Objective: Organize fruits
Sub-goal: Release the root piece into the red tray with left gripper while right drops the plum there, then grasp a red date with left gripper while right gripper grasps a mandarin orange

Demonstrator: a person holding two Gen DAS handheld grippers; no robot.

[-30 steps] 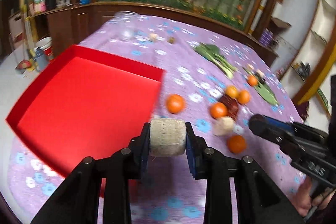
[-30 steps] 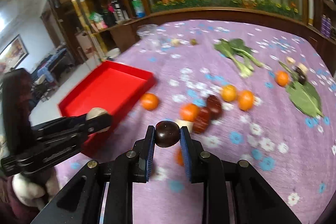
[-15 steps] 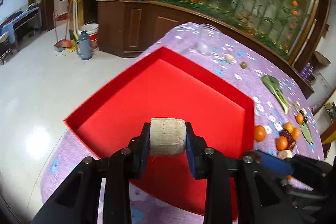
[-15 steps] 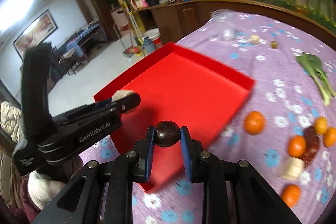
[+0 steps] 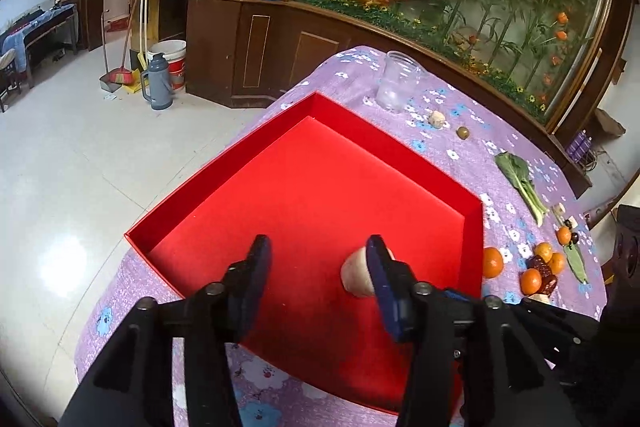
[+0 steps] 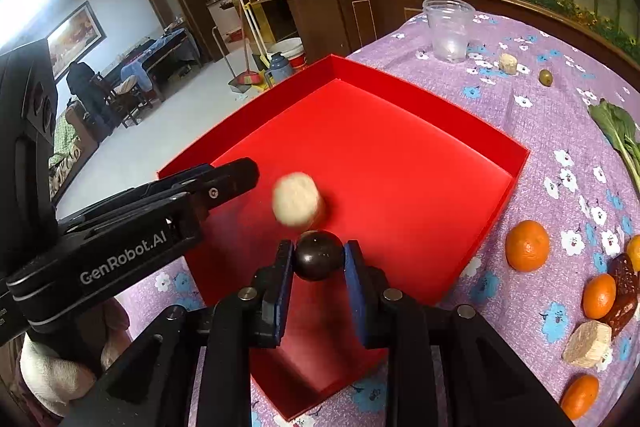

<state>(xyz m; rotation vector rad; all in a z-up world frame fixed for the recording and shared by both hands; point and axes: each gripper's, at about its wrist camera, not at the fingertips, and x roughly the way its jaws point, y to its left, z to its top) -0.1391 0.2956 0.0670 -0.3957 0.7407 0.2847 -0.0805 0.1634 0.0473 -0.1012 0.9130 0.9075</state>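
1. Left gripper (image 5: pixel 318 259) hangs over the near part of the red tray (image 5: pixel 224 163), its fingers spread wide and gripping nothing.
2. The pale round chunk (image 5: pixel 356 277) shows just beside the left gripper's right-hand finger; in the right wrist view the same chunk (image 6: pixel 297 199) is blurred above the tray floor, and I cannot tell whether it rests on the floor or not.
3. Right gripper (image 6: pixel 319 259) is clenched on a dark round fruit (image 6: pixel 319 255), pinned between both blue pads over the tray's near corner.
4. The red tray (image 6: pixel 516 179) sits on the purple flowered tablecloth (image 6: pixel 560 131), at the table's left end.
5. Right of the tray, an orange (image 6: pixel 527 245) lies just beside the tray wall.
6. Further right and nearer: more small oranges (image 6: pixel 599 295), a dark red fruit (image 6: pixel 623 287) and a pale cut piece (image 6: pixel 587 343), clustered close together.
7. Far side of the cloth: a clear plastic cup (image 6: pixel 448 27), a small pale piece (image 6: pixel 508 63) and a small green fruit (image 6: pixel 545 77).
8. Leafy greens (image 6: pixel 618 131) lie at the right edge.
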